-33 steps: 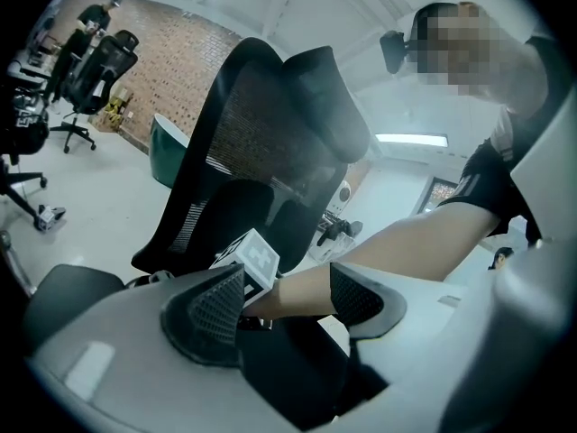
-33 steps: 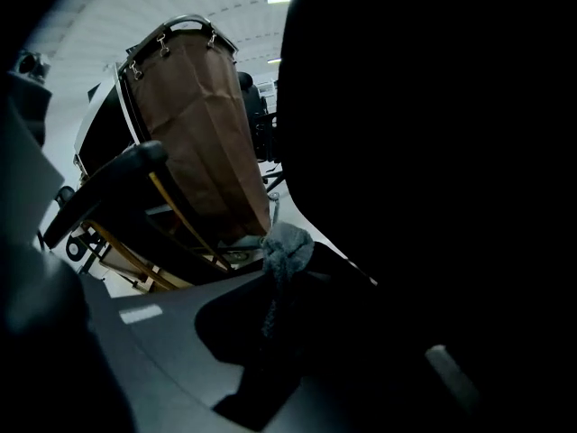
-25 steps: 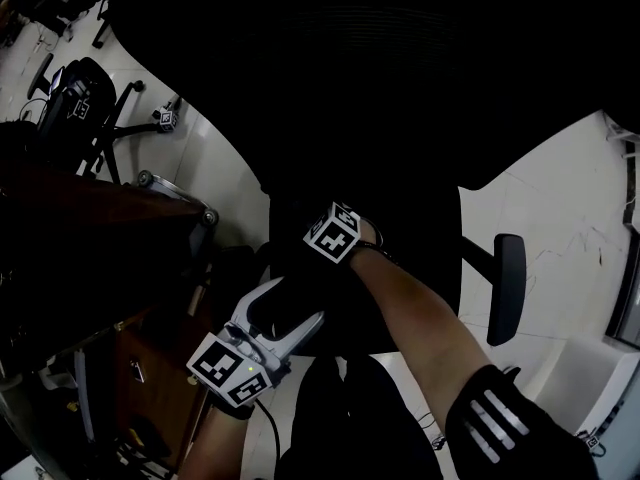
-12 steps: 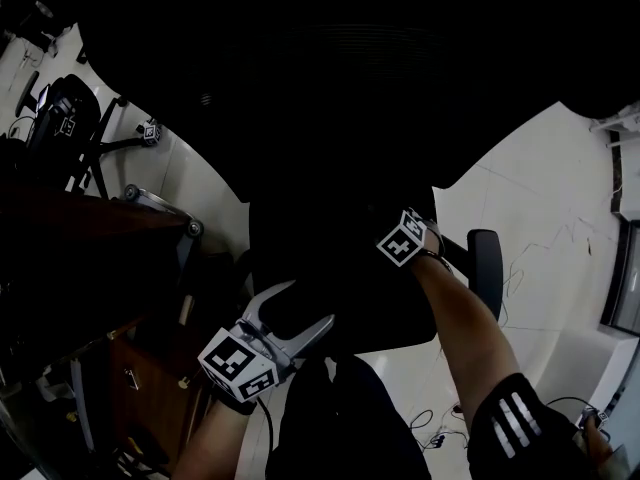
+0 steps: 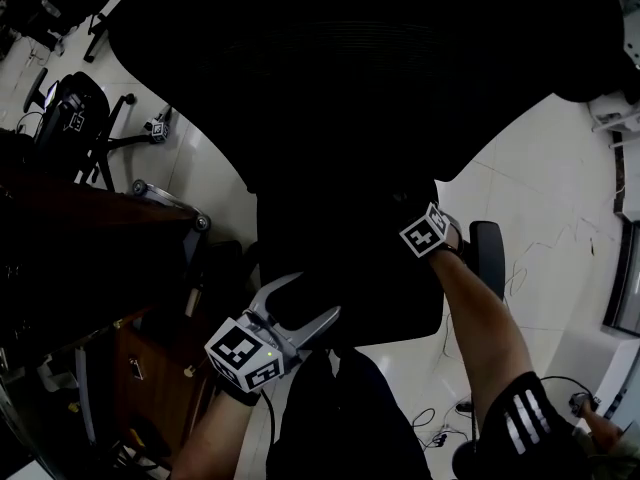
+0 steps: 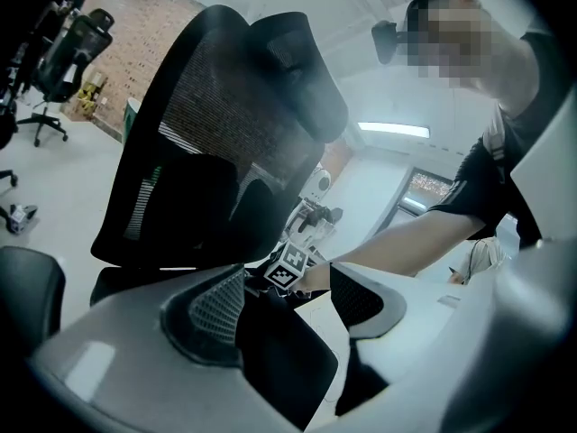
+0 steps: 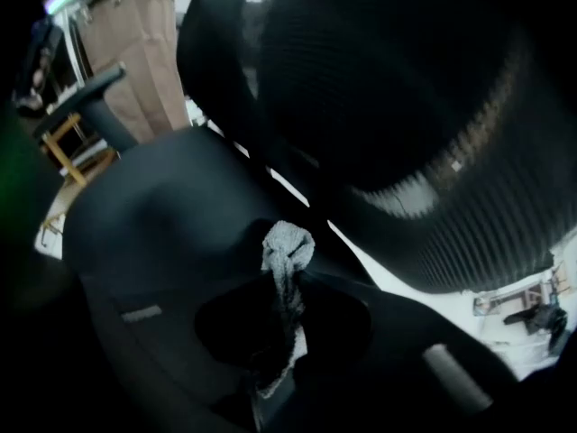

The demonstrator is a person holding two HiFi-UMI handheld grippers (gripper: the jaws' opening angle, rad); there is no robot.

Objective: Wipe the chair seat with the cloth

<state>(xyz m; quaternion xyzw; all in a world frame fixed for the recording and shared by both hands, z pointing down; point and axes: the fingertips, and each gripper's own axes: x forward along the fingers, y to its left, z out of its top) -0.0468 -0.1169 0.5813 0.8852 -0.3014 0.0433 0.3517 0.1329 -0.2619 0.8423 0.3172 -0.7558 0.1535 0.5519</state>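
Note:
The black chair seat [image 5: 345, 278] lies below the tall mesh backrest [image 5: 350, 78]. My right gripper [image 7: 287, 282] is shut on a grey cloth [image 7: 288, 246], whose bunched end presses on the seat [image 7: 153, 215]. In the head view only its marker cube [image 5: 425, 233] shows, at the seat's right edge beside the armrest [image 5: 487, 260]; the cloth is hidden there. My left gripper [image 5: 314, 296] hangs open over the seat's front left corner with nothing between its fingers. In the left gripper view the wide-apart jaws frame the right cube [image 6: 290, 267] and the backrest [image 6: 216, 133].
A brown wooden desk [image 5: 150, 368] stands close on the left, with a castor leg [image 5: 170, 203] beside it. Another black chair [image 5: 70, 108] stands at the far left on the white floor [image 5: 560, 198]. Cables [image 5: 435, 433] lie near the person's legs.
My right gripper has slid with the cloth from the seat's middle to its right edge near the armrest. The left gripper has stayed open at the front left.

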